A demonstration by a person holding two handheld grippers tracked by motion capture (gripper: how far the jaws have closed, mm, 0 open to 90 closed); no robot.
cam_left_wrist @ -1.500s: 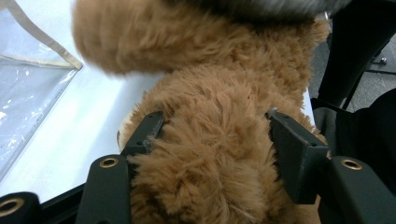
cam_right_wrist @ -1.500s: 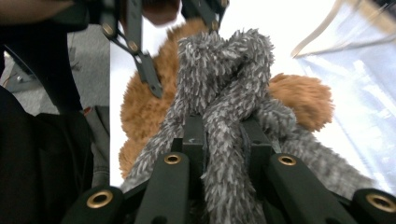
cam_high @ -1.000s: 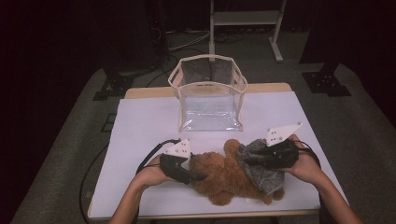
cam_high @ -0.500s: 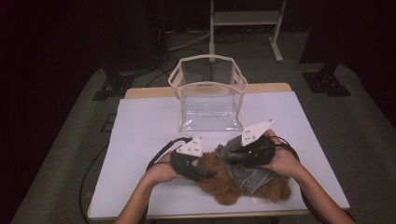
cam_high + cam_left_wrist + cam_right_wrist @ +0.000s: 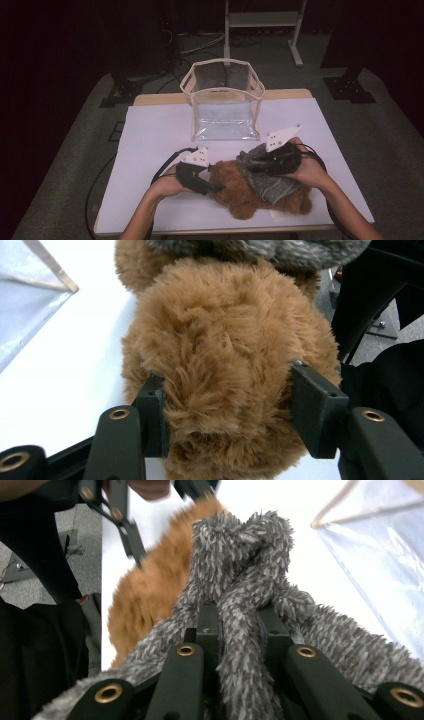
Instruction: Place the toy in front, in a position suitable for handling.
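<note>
A brown plush bear (image 5: pixel 240 195) lies near the front edge of the white table (image 5: pixel 155 135). A grey fuzzy cloth (image 5: pixel 272 184) is draped over its right half. My left gripper (image 5: pixel 214 186) is at the bear's left side; in the left gripper view its jaws stand wide and press into the brown fur (image 5: pixel 225 340) from both sides (image 5: pixel 230 390). My right gripper (image 5: pixel 251 162) sits above the bear. Its jaws are close together (image 5: pixel 236 617), pinching a bunched fold of the grey cloth (image 5: pixel 240 555).
A clear bag with beige trim (image 5: pixel 222 97) stands open at the back middle of the table. Bare white tabletop lies left and right of it. Black cables (image 5: pixel 167 165) trail from both grippers. Dark floor and a stand's legs (image 5: pixel 295 50) lie beyond the table.
My right gripper has moved left and slightly up with the grey cloth, drawing it over the bear. My left gripper has shifted a little right, staying at the bear's side.
</note>
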